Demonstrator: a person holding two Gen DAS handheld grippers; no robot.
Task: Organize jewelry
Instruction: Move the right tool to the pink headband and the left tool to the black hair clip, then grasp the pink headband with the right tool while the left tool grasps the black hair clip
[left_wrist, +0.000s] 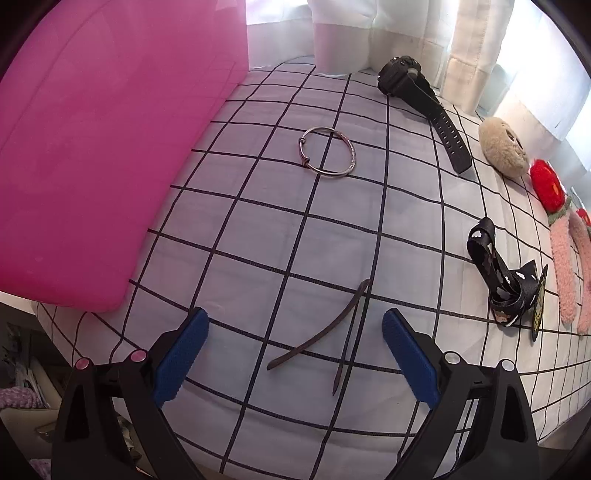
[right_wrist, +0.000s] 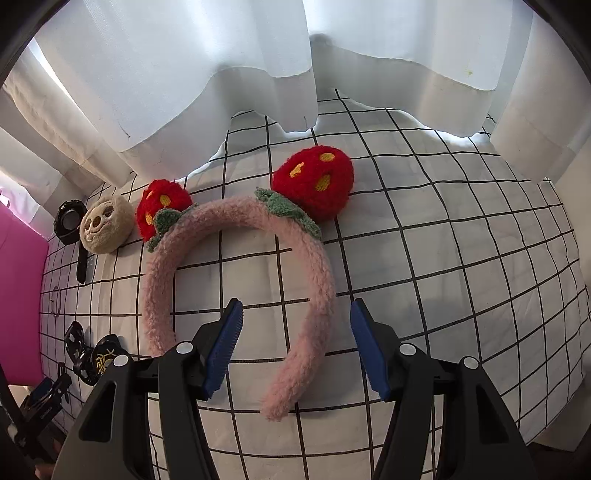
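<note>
My left gripper is open over a thin dark V-shaped hair clip lying between its fingers on the checked cloth. Beyond it lie a silver bangle, a black watch and a black patterned ribbon bow. My right gripper is open, its jaws on either side of the right leg of a pink fuzzy headband with two red strawberries. The watch, the bangle and the bow show at the left of the right wrist view.
A large pink box stands at the left on the checked bed cloth. A beige plush sloth face lies by the watch. White curtains hang along the far edge. The bed edge drops off near the left gripper.
</note>
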